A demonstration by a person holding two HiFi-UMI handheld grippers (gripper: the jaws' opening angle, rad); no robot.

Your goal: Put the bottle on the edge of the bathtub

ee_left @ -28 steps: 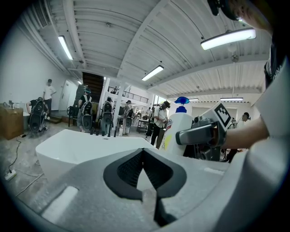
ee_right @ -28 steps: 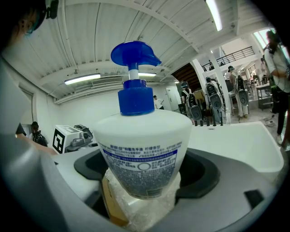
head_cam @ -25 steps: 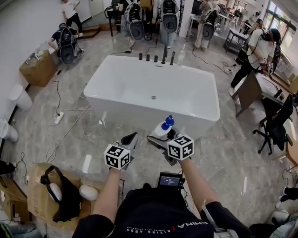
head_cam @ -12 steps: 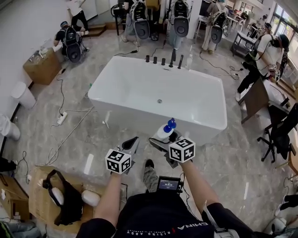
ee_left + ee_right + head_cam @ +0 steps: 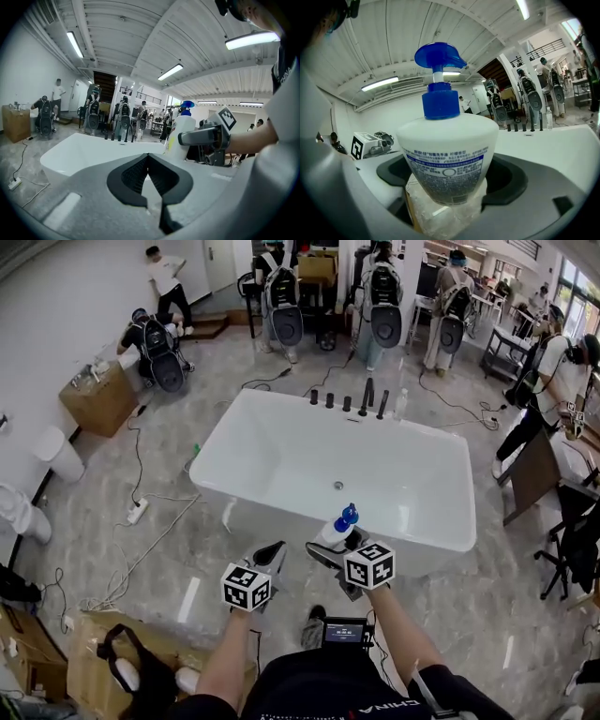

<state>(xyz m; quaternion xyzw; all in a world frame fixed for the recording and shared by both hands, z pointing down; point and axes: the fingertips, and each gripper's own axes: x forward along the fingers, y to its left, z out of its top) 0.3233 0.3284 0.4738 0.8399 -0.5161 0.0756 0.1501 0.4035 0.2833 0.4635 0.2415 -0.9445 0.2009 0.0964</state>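
A white pump bottle [image 5: 335, 529] with a blue pump head stands upright in my right gripper [image 5: 330, 545], which is shut on its body. It hangs over the floor just short of the white bathtub's near rim [image 5: 281, 512]. In the right gripper view the bottle [image 5: 447, 150] fills the middle between the dark jaws, with the tub's rim [image 5: 553, 140] behind it. My left gripper [image 5: 267, 559] sits beside it to the left, shut and holding nothing; its tips meet in the left gripper view [image 5: 148, 157], where the bottle [image 5: 180, 133] shows to the right.
Dark taps [image 5: 347, 401] and a clear bottle [image 5: 401, 404] stand on the tub's far rim. Cables and a power strip [image 5: 138, 512] lie on the floor at the left. Cardboard boxes [image 5: 98, 399] are at the left, a desk [image 5: 534, 470] at the right, and several people beyond.
Both grippers and the bottle have come closer to the tub's near rim as the person steps forward. The grip on the bottle is unchanged.
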